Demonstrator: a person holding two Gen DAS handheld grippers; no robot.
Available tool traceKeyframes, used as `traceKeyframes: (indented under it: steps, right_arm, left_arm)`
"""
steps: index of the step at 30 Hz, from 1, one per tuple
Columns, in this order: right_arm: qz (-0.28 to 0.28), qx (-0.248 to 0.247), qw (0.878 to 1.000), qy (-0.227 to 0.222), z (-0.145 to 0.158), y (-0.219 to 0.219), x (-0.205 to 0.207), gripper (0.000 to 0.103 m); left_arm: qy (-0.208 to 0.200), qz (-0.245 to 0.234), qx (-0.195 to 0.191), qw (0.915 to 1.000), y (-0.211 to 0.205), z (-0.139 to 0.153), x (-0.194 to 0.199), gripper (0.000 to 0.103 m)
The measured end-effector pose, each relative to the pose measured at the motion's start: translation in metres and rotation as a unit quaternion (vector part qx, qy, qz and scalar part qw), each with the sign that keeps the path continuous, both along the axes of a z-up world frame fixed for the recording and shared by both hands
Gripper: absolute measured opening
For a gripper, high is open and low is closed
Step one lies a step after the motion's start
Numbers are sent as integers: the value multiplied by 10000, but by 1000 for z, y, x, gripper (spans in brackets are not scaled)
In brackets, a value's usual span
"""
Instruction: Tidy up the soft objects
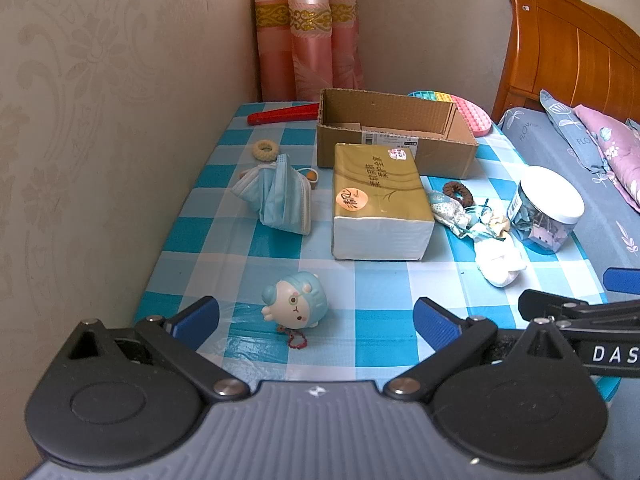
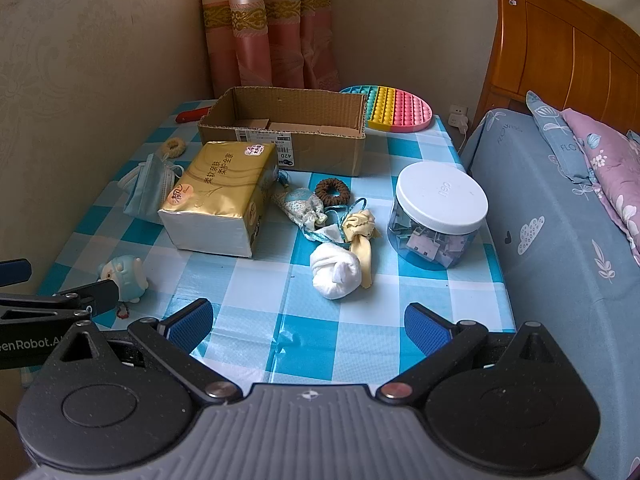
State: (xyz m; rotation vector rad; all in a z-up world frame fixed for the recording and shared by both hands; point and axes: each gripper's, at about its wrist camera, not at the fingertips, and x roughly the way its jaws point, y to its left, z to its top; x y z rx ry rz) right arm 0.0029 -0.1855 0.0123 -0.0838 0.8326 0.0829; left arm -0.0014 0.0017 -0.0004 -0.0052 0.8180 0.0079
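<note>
- Left gripper point(image 1: 316, 318): blue-padded jaws spread wide, nothing between them; hovers over near edge of the blue-and-white checked tablecloth point(image 1: 384, 320).
- Right gripper point(image 2: 308, 322): same, jaws wide apart, holding nothing.
- Soft items scattered mid-table in front of the open brown cardboard box point(image 1: 396, 132):
  - crumpled light-blue surgical masks point(image 1: 280, 196), left of the gold-wrapped tissue pack point(image 1: 380, 200)
  - beige knitted hair ring point(image 1: 265, 149), near the wall, beyond the masks
  - rolled white sock point(image 2: 334, 270), touching a pale-yellow cloth strip point(image 2: 362, 236)
  - small patterned fabric pouch point(image 2: 302, 206) with teal ribbon, just beside the dark-brown scrunchie point(image 2: 332, 192)
- Squishy blue-and-white round character toy point(image 1: 294, 300) with a red bead chain, near edge, just ahead of the left jaws.
- Clear plastic jar with white lid point(image 2: 438, 214) on the right edge, by the bed point(image 2: 560, 240); binder clips inside.
- Left view only: red flat tool point(image 1: 282, 114) seen full length behind the box; a small orange item behind the masks, can't identify.
- Right view only: round rainbow pop-it mat point(image 2: 394, 108) seen whole, wall socket with a white plug point(image 2: 458, 116), box interior with bare floor flaps.
</note>
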Motion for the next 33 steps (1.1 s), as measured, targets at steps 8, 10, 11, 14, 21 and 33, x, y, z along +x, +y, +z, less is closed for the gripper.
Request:
traceKeyframes:
  steps: [8,10,11,14,21,33]
  right_arm:
    - [4,-1,10000,-3,0,0,0,103]
    - [4,-1,10000,-2,1,0,0,103]
    - [4,2,10000,-2,0,0,0,103]
    - [4,0,10000,-3,0,0,-1,103]
    - [11,2,10000,-8,1,0,0,103]
    - [12,6,10000,-15,3,0,0,103]
  left_arm:
    - [-5,-2,11,10000,0,1,0,102]
    - [-6,-2,8,10000,1,1,0,102]
    - [-7,-2,7,10000,1,1,0,102]
    - [-8,-1,9,10000,0,1,0,102]
    - [-12,-3,14,10000,1,1,0,102]
    - [-16,-3,22,10000,1,3,1,102]
